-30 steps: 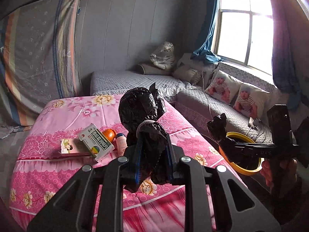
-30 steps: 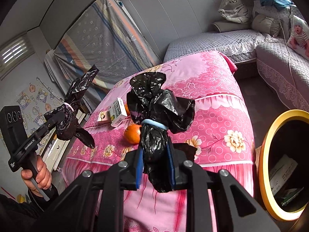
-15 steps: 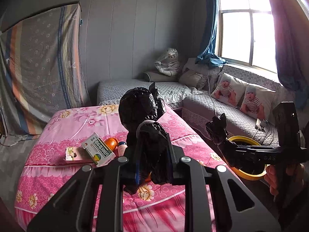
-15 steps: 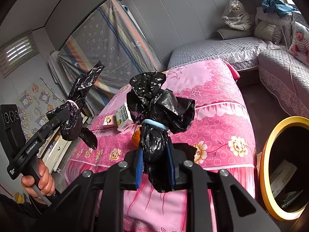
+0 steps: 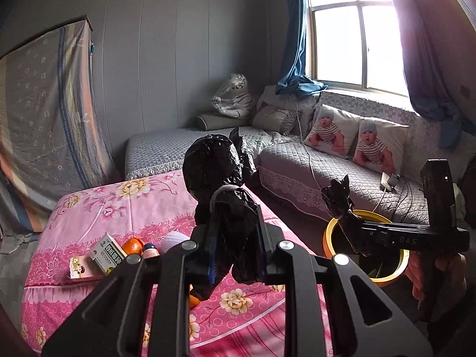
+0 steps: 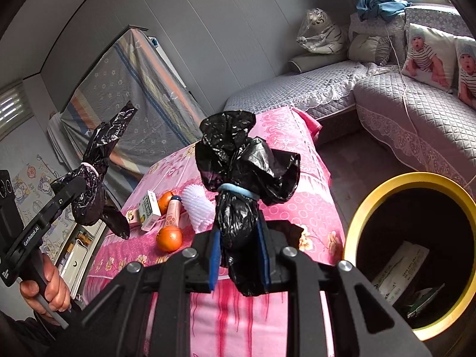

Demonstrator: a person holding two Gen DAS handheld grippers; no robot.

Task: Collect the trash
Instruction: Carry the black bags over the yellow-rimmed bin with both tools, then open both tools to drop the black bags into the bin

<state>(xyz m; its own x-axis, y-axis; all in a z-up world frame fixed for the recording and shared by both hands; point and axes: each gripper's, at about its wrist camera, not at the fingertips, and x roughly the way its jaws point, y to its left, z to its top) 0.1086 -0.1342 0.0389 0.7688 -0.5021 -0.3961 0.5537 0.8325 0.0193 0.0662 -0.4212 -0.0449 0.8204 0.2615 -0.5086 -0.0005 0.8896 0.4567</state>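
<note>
My left gripper [image 5: 235, 247] is shut on a tied black trash bag [image 5: 217, 178] with a pale band, held above the pink table [image 5: 119, 202]. It also shows in the right wrist view [image 6: 89, 190], at the left. My right gripper [image 6: 239, 255] is shut on a second tied black trash bag [image 6: 241, 175] with a blue band. In the left wrist view this second bag [image 5: 342, 205] hangs just over the yellow-rimmed bin [image 5: 330, 235]. The bin [image 6: 357, 217] stands on the floor right of the table and holds paper trash [image 6: 398, 270].
On the pink cloth lie two oranges [image 6: 169, 238], a small box [image 6: 147, 209], a pink bottle [image 6: 172, 211] and a white spiky ball [image 6: 199, 208]. A grey quilted sofa [image 5: 342, 172] with baby-print cushions runs along the window wall. A draped frame [image 5: 38, 125] stands at left.
Both grippers have pulled back and risen a little from the table, each still holding its bag. The right gripper's bag now sits closer over the yellow bin.
</note>
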